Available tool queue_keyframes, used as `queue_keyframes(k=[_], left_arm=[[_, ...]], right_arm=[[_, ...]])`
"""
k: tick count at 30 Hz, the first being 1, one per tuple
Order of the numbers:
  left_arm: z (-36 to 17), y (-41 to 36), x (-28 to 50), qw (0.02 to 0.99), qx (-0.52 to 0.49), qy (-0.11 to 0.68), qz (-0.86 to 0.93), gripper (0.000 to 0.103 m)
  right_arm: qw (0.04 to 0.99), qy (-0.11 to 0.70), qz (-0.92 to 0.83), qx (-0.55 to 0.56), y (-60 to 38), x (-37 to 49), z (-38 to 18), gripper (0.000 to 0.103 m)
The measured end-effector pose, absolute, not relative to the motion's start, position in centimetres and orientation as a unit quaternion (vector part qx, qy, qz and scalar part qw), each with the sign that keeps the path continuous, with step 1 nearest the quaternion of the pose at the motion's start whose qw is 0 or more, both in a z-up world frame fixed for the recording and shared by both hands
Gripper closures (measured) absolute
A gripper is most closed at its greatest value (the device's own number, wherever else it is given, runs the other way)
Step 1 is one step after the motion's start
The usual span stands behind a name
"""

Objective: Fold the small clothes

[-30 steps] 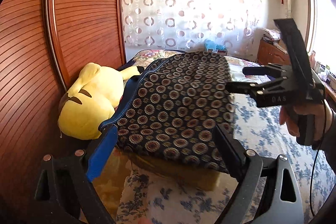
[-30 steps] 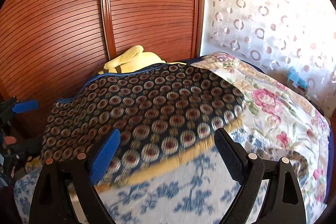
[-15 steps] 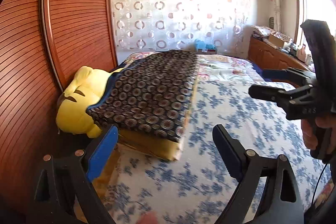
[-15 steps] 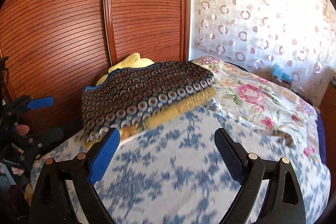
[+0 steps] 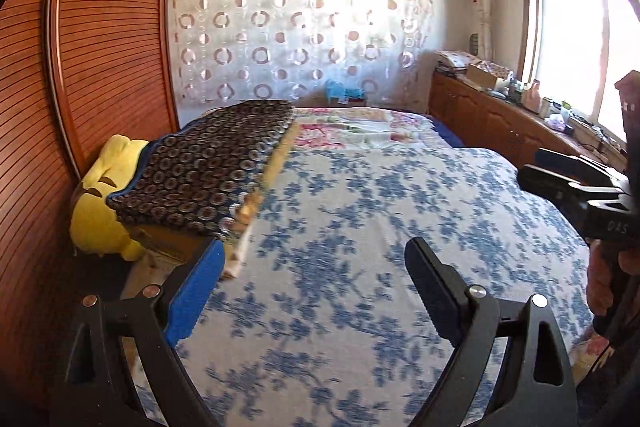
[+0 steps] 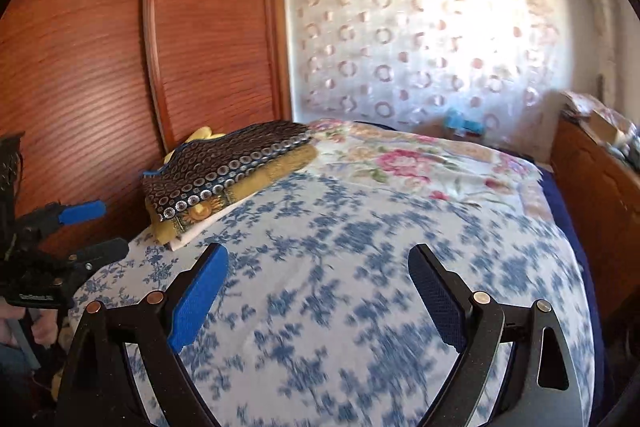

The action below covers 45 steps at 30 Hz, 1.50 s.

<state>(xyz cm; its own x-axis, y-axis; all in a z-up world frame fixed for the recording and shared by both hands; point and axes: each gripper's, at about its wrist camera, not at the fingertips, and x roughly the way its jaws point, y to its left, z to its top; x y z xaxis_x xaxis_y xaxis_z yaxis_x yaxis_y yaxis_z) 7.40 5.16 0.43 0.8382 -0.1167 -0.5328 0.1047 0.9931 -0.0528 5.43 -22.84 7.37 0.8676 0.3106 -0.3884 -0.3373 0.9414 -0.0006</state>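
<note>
A folded stack of clothes (image 5: 208,163), with a dark circle-patterned piece on top of yellow and pale ones, lies at the bed's far left; the right wrist view shows the same stack (image 6: 228,167). My left gripper (image 5: 316,259) hovers open over the blue-flowered bedspread (image 5: 360,211), with nothing between its fingers, and the stack's near corner sits just beyond its blue finger (image 5: 196,287). My right gripper (image 6: 318,261) is also open and empty above the bedspread (image 6: 340,287). Each gripper shows in the other's view: the right gripper (image 5: 538,169) at the right edge, the left gripper (image 6: 106,227) at the left.
A yellow plush toy (image 5: 100,203) is wedged between the stack and the wooden slatted wardrobe (image 5: 100,67). A pink-flowered quilt (image 5: 360,127) covers the bed's far end. A cluttered wooden cabinet (image 5: 492,115) runs along the right under the window.
Both grippers have drawn back from the stack, which now lies smaller and further left. The right one swung furthest, out over the bedspread. Both stayed open and empty.
</note>
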Motion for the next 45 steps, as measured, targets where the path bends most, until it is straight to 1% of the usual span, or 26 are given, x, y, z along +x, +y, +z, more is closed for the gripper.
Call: queue_keyframes(k=[9, 22, 26, 33, 45], left_arm=[[2.1, 2.1, 6.9, 0.963, -0.015, 0.258, -0.076, 0.011], [6.6, -0.9, 5.3, 0.972, -0.004, 0.219, -0.081, 0.011], [7.7, -1.4, 4.7, 0.974, -0.005, 0.21, -0.084, 0.011], [8.4, -1.6, 4.2, 0.976, -0.005, 0.201, -0.084, 0.011], [8.4, -1.3, 4.2, 0.976, -0.004, 0.2, -0.082, 0.011]], right_arm=[[0.977, 0.184, 0.109, -0.018, -27.1, -1.2, 8.1, 0.011], [0.987, 0.139, 0.083, 0.011, -29.7, -5.6, 10.2, 0.011], [0.989, 0.126, 0.08, 0.012, -30.3, -6.6, 10.1, 0.011], [0.99, 0.119, 0.076, 0.013, -30.1, -5.4, 9.0, 0.011], [0.99, 0.116, 0.077, 0.012, -30.6, -5.1, 8.8, 0.011]])
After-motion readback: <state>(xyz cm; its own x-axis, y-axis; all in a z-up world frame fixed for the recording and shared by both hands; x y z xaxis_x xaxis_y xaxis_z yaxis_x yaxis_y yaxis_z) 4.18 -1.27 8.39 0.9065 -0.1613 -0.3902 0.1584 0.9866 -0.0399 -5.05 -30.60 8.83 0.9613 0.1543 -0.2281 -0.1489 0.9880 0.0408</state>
